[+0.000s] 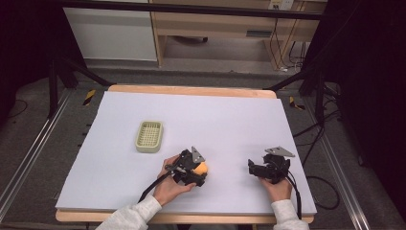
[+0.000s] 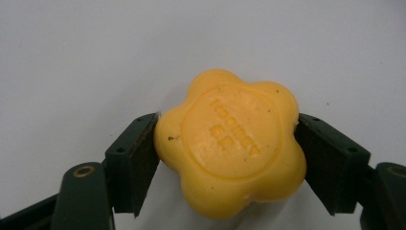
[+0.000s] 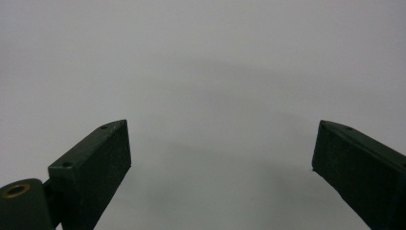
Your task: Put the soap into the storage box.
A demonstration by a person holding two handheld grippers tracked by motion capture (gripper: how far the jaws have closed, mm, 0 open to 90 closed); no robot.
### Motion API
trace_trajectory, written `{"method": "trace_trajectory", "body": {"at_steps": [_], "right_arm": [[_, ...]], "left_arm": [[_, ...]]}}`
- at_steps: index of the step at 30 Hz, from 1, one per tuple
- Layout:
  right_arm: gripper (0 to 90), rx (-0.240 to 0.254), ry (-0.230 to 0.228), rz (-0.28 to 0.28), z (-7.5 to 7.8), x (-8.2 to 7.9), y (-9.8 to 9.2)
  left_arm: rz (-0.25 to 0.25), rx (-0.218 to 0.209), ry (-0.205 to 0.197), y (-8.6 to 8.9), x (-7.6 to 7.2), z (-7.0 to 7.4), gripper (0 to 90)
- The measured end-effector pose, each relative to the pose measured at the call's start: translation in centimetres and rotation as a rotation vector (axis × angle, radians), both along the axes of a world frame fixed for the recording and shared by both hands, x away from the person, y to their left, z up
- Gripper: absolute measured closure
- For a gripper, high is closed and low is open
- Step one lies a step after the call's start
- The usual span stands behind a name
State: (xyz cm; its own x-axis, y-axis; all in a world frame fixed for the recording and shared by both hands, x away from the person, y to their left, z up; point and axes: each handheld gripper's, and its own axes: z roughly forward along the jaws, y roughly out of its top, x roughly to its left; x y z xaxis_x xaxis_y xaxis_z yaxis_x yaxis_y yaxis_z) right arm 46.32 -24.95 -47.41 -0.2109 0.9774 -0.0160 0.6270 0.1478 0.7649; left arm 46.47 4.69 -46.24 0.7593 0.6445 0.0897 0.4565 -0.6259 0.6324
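— Progress so far?
— Green soap dish (image 1: 149, 136) at left, empty. Left gripper (image 2: 227, 143) clamped on the yellow flower-shaped soap (image 2: 231, 141), low over the white table (image 1: 230, 124), near the front edge. Pickup seemingly done.
— Left to do?
— Probably carrying to the dish. Right gripper (image 3: 220, 163) idle, jaws apart.

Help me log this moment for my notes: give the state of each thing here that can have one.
Left gripper: shut on the soap, one jaw against each side.
Soap: yellow, flower-shaped, stamped face towards the camera, gripped.
Right gripper: open, nothing between its jaws, over bare white table.
Soap dish: empty, upright on the table, apart from both grippers.
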Motion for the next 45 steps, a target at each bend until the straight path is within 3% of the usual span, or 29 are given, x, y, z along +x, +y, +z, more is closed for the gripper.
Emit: {"method": "trace_trajectory", "body": {"at_steps": [19, 32, 45], "right_arm": [[6.6, 0.011, -0.005, -0.008, 0.1, -0.1, -0.1], [6.6, 0.014, -0.01, -0.011, 0.2, -0.2, -0.4], [6.6, 0.018, -0.01, -0.013, 0.3, -0.3, -0.5]], "left_arm": [[0.029, -0.074, -0.004, 3.2, 0.1, 3.6, 26.3], [0.113, -0.135, -0.031, 6.4, 1.1, 5.8, 26.3], [0.176, -0.145, -0.051, 8.9, 2.1, 6.8, 26.3]]}}
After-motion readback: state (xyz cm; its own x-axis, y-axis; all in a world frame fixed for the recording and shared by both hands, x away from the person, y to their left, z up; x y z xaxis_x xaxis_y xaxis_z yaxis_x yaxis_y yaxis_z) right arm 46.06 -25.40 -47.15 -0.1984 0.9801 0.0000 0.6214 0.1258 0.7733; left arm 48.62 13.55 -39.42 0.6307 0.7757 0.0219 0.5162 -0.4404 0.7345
